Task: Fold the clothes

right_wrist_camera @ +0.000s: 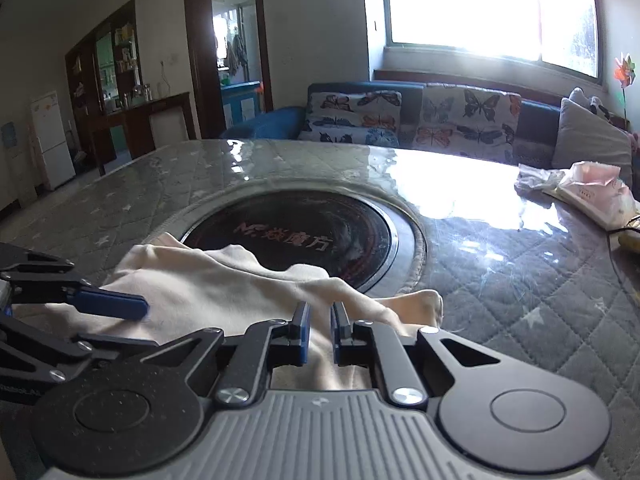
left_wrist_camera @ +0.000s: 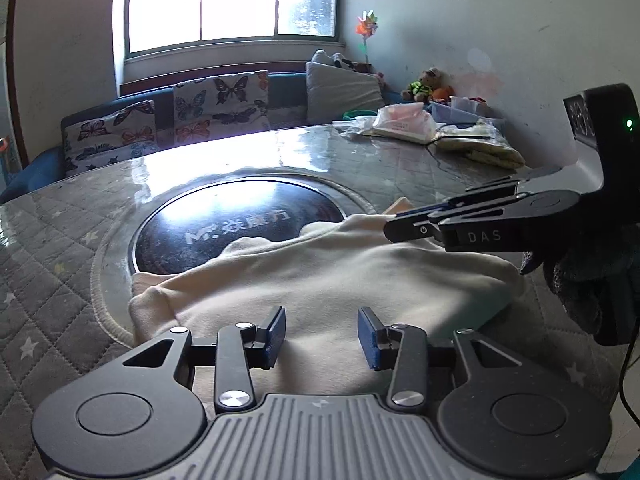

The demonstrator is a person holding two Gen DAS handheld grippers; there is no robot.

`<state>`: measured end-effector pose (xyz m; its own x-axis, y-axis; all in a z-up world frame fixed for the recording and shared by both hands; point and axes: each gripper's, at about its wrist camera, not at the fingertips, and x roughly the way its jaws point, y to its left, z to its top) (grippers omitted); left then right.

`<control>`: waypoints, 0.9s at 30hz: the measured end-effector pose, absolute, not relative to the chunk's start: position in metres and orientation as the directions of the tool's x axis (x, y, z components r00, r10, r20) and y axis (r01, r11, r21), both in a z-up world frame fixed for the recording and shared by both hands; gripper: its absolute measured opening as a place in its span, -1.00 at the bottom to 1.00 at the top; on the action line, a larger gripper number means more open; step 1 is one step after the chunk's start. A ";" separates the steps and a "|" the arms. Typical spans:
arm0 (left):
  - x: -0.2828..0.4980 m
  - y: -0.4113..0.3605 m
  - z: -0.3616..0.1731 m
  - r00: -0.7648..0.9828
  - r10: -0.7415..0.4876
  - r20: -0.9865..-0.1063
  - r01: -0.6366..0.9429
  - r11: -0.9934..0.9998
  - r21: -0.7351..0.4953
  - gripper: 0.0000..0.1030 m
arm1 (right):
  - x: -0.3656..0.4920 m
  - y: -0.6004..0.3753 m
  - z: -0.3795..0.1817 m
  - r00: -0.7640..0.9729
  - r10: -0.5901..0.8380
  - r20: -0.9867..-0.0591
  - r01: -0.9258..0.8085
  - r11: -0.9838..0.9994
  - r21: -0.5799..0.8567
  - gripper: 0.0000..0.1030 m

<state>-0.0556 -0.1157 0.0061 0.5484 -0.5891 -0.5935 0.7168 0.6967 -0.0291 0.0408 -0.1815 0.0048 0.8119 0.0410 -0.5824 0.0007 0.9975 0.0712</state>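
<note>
One garment, cream cloth (left_wrist_camera: 320, 276), part-folded on the desk (left_wrist_camera: 60, 232), lies under and just ahead of both sets of jaws, its far edge overlapping the round black inset plate (left_wrist_camera: 224, 224).

Left gripper (left_wrist_camera: 322, 334): jaws released, spread above the near cloth, holding nothing.

Right gripper (right_wrist_camera: 320, 326): jaws clenched on a raised ridge of the cream cloth.

Risks, judged:
- With only one side held, lifting may drag the whole bundle and undo the layers already stacked.
- The glossy desk cover gives little friction, so the garment may slide toward the plate.
- The ridge pinched looks thick; several layers may rise together.

Surroundings, largest first: butterfly-print sofa (right_wrist_camera: 420, 120) beyond the desk, well apart; grey cushion (left_wrist_camera: 344, 88); plastic bags (left_wrist_camera: 404, 120) far ahead to the right of the left jaws; black cable (left_wrist_camera: 440, 160) beside them; teddy bear (left_wrist_camera: 424, 84); pinwheel (left_wrist_camera: 366, 28). None obstructs the fold.
</note>
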 end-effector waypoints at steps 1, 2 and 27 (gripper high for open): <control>-0.053 -0.114 0.006 0.553 -0.583 -0.595 0.709 0.704 -0.030 -0.16 | 0.045 -0.183 0.001 0.804 0.036 -0.594 0.006 0.998 0.069 -0.82; -0.051 -0.111 0.005 0.558 -0.577 -0.596 0.701 0.712 -0.033 -0.16 | 0.047 -0.185 -0.003 0.799 0.030 -0.600 0.015 0.997 0.070 -0.82; -0.042 -0.064 0.011 0.615 -0.511 -0.601 0.551 0.823 -0.137 0.17 | 0.015 -0.135 0.007 0.813 0.126 -0.568 -0.111 0.992 0.060 -0.04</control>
<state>-0.0420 -0.0635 0.0107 0.6147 -0.5111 -0.6007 0.5507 0.8234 -0.1370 0.0152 -0.1353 0.0075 0.8131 0.1257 -0.5684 -0.1114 0.9920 0.0600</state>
